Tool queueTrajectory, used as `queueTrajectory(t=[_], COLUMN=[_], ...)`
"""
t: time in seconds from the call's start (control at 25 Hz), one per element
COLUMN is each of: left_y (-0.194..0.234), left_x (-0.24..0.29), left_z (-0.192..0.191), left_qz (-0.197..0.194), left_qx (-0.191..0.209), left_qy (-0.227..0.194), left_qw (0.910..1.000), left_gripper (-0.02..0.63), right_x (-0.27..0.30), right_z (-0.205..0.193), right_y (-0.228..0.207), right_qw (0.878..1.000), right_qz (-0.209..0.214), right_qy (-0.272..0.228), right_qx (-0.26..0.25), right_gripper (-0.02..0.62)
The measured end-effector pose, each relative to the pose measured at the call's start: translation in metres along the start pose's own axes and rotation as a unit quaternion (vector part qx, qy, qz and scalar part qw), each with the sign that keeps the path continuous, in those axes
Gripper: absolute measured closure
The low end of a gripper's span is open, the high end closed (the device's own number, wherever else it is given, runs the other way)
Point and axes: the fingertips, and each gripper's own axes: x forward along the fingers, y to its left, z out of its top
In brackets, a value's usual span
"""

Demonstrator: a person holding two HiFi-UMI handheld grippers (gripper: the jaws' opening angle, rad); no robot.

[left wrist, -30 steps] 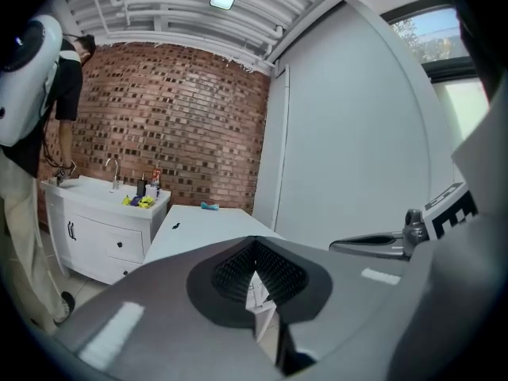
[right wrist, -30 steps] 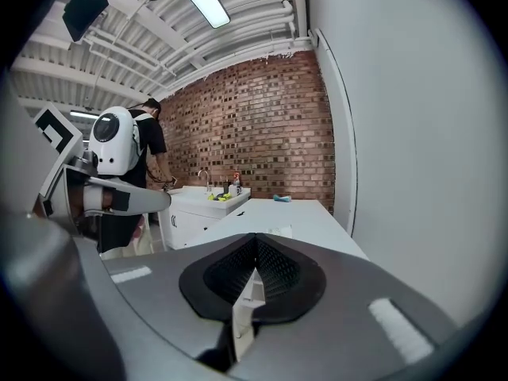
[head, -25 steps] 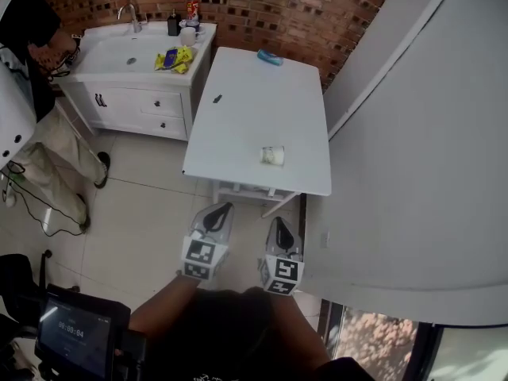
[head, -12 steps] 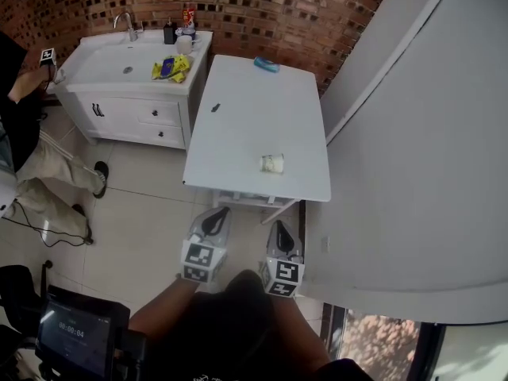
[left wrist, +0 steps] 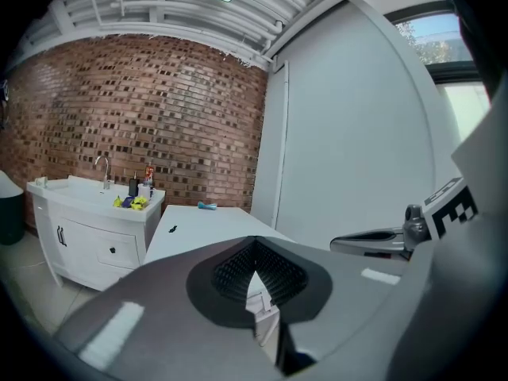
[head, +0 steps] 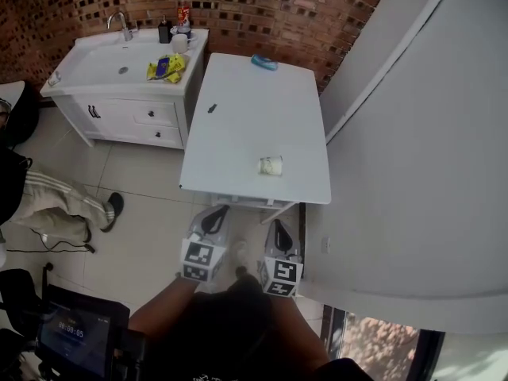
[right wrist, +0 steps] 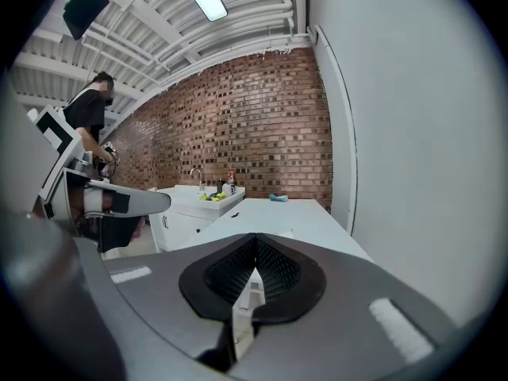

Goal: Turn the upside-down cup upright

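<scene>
Little has changed in the past second: left hand-held gripper (head: pixel 217 214) and right hand-held gripper (head: pixel 281 230) still hang pressed together, empty, short of the table (head: pixel 254 101). The cup (head: pixel 271 165) waits untouched near its front edge, so the reach has yet to begin.

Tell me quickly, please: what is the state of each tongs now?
Left tongs: closed, holding nothing.
Right tongs: closed, holding nothing.

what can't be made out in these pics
Head view: cup too small to tell which end is up.
Left gripper view: shut left claw blocks the cup.
Head view: dark item on table too small to identify.
Head view: person cut by left edge.
</scene>
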Motion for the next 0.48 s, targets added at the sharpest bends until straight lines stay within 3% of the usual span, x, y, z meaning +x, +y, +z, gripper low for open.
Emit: queueTrajectory(t=[0.48], left_y=[0.023], left_x=[0.053], left_z=[0.011], left_qz=[0.014], left_qx=[0.004], left_qy=[0.009], left_qw=[0.9999], left_gripper=[0.605], right_x=[0.061], right_z=[0.007], right_y=[-0.022], right_qw=[1.000], right_qz=[0.015], right_qy=[0.015], right_qx=[0.004], right_gripper=[0.581])
